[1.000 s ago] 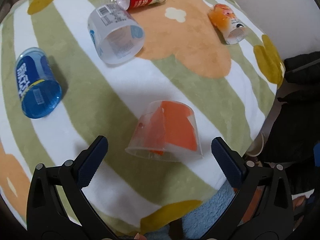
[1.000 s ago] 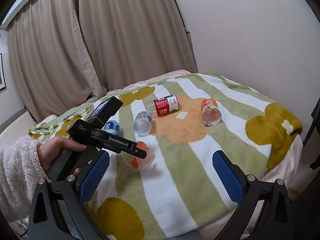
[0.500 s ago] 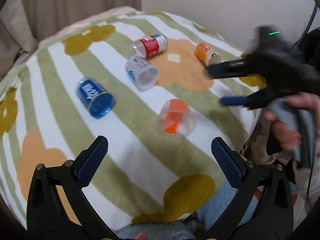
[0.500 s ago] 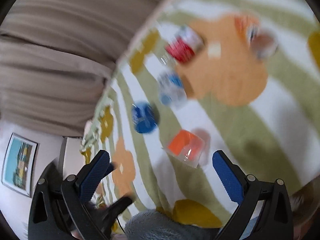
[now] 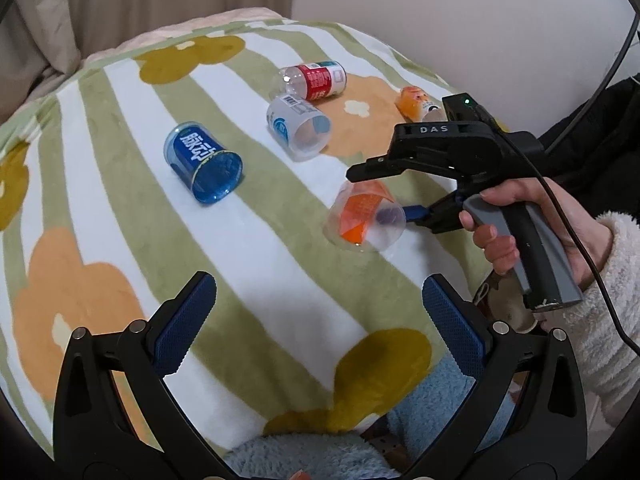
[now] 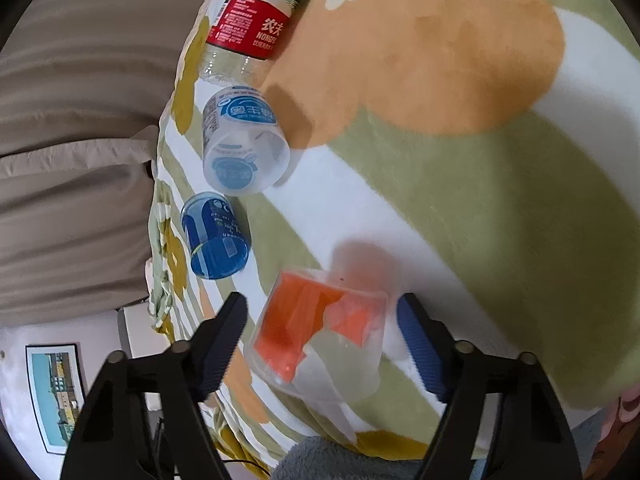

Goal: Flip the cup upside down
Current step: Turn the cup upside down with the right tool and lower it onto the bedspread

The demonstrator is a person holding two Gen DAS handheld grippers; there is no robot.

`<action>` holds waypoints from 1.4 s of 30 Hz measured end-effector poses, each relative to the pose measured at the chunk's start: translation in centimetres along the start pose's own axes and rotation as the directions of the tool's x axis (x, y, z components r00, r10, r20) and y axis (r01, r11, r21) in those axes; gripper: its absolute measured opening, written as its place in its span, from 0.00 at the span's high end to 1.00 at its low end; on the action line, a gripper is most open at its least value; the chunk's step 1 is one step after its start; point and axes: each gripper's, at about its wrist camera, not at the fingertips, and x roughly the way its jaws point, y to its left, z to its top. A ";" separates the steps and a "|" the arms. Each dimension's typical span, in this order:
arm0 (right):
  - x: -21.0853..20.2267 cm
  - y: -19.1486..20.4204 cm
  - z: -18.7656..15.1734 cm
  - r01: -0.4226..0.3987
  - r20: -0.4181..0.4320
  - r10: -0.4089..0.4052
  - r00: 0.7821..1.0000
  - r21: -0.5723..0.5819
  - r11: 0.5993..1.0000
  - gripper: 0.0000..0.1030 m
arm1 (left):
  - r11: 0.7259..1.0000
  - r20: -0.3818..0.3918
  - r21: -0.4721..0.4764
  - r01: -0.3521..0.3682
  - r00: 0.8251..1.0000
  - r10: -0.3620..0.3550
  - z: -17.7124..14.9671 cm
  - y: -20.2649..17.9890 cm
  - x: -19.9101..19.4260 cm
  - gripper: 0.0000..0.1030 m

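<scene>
A clear plastic cup with an orange label (image 5: 362,216) lies on its side on the striped blanket (image 5: 260,248); it also shows in the right wrist view (image 6: 320,332). My right gripper (image 6: 322,340) is open, rolled sideways, with its jaws on either side of the cup, not pressing it. In the left wrist view the right gripper (image 5: 390,196) reaches in from the right with one finger above the cup and one by its mouth. My left gripper (image 5: 320,320) is open and empty, held back from the cup near the bed's front edge.
A blue cup (image 5: 202,162), a white and blue cup (image 5: 298,130), a red-labelled bottle (image 5: 314,80) and a small orange bottle (image 5: 414,102) lie on the blanket beyond. A wall stands behind the bed, curtains at the left.
My right gripper has swung down, rolled sideways and come around the orange cup. My left gripper has pulled back and up from the cup, which now lies with its mouth toward the right.
</scene>
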 end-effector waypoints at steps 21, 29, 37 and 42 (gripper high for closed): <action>-1.9 4.2 -11.8 0.442 0.583 0.146 0.799 -0.735 0.514 0.43 | 0.987 0.101 -0.140 -0.084 0.990 0.098 -1.9 1.2 -3.0 0.00; 0.0 2.7 -12.7 0.523 0.608 0.114 0.786 -0.752 0.402 0.43 | 0.986 0.097 -0.159 -0.058 0.993 0.074 -2.1 1.1 -1.7 0.00; -0.2 2.0 -14.2 0.541 0.613 0.096 0.784 -0.751 0.380 0.43 | 0.989 0.099 -0.126 -0.080 0.991 0.093 -2.1 0.0 -1.6 0.00; 0.5 1.9 -14.5 0.546 0.608 0.069 0.791 -0.753 0.368 0.43 | 0.989 0.105 -0.131 -0.073 0.991 0.087 -2.1 -0.3 -1.6 0.00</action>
